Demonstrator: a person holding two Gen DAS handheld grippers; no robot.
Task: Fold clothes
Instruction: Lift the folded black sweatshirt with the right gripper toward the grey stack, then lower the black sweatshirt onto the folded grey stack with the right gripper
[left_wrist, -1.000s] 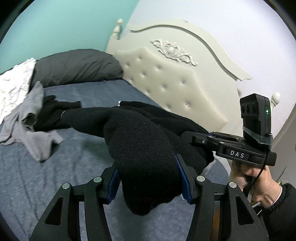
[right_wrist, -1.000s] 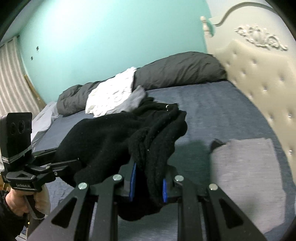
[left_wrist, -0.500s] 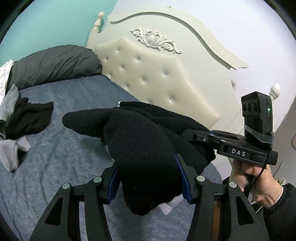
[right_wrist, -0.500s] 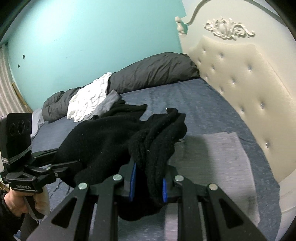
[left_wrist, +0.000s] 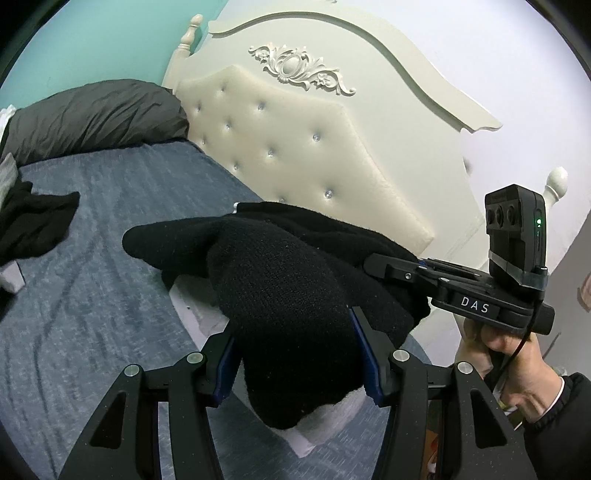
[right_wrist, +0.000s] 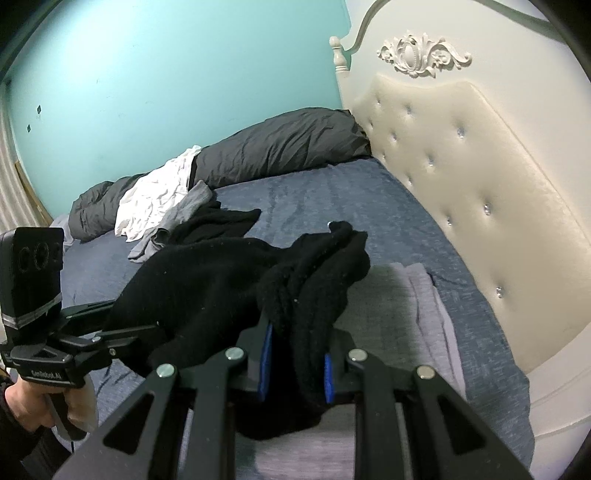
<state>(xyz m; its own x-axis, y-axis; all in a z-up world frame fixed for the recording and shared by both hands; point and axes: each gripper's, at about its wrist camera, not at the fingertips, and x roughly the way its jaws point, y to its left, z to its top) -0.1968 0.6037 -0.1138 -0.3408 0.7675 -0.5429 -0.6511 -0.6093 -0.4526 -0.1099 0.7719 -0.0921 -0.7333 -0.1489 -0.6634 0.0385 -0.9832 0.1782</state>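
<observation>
My left fingers (left_wrist: 297, 354) are clamped on a thick bunch of a black knitted sweater (left_wrist: 280, 295), the blue pads pressing into the fabric on both sides. My right fingers (right_wrist: 295, 363) are squeezed on a narrower bunched edge of the same sweater, and in the left view my right hand (left_wrist: 513, 365) shows at the right edge, wrapped around its handle. In the right view my left hand (right_wrist: 33, 402) shows at the lower left, gripping its own handle. The sweater hangs between the two grips, held up off the bed (right_wrist: 332, 199), with a rounded fold sticking out toward the far side.

Under the sweater, near the headboard (right_wrist: 480, 177) end of the bed, lies a flat, folded grey garment (right_wrist: 402, 310), its long edge running beside the headboard. The sweater casts a shadow on it.

Toward the far edge of the bed sits a loose pile: a black garment (right_wrist: 218, 221), a grey one (right_wrist: 184, 210) touching it, and a crumpled white one (right_wrist: 155, 195) resting partly on a dark grey pillow (right_wrist: 280, 147). That pillow lies along the far edge against the teal wall (right_wrist: 166, 74), its end touching the headboard corner.
</observation>
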